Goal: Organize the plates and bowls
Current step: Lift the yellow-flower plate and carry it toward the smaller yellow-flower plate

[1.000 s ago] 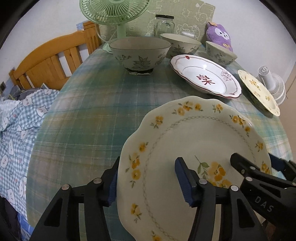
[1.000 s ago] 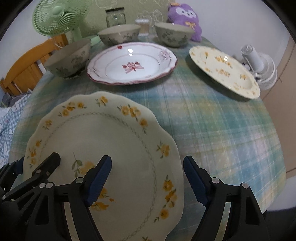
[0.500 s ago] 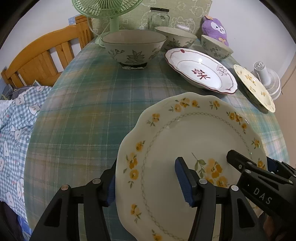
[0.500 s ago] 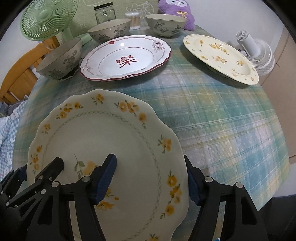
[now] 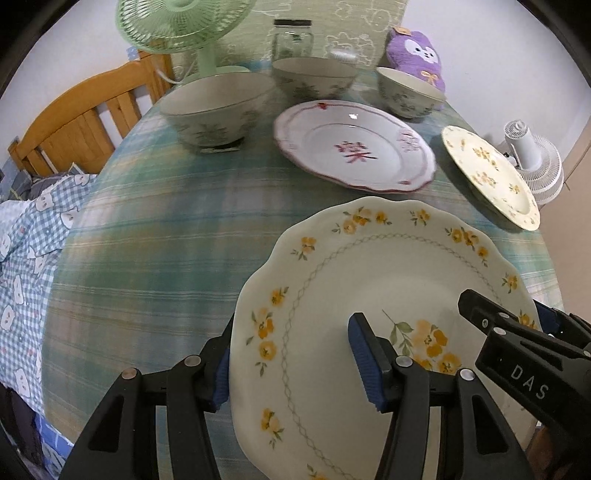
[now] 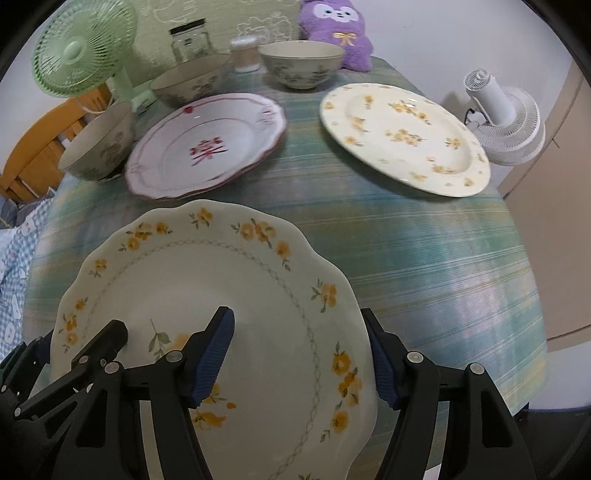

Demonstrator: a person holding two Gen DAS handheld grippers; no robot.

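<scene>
A scalloped cream plate with yellow flowers (image 5: 388,266) (image 6: 207,280) hangs just above the checked tablecloth, carried by both grippers. My left gripper (image 5: 291,363) is shut on its left rim, one pad on top and one underneath. On the opposite rim my right gripper (image 6: 299,354) is shut the same way. Farther back lie a white plate with red trim (image 5: 354,147) (image 6: 207,144) and a round plate with yellow flowers (image 5: 487,173) (image 6: 402,133). Three flowered bowls (image 5: 218,110) (image 5: 314,77) (image 5: 410,92) stand behind them.
Along the far edge stand a green fan (image 5: 184,22), a glass jar (image 5: 293,37) and a purple plush toy (image 5: 415,51). A white fan (image 5: 532,158) sits beyond the table's right edge. A wooden frame (image 5: 74,125) and blue checked fabric (image 5: 29,240) are at the left.
The right gripper's jaws have narrowed onto the plate's rim. Both grippers have carried the plate to the right and slightly up; the other dishes have shifted left in both views.
</scene>
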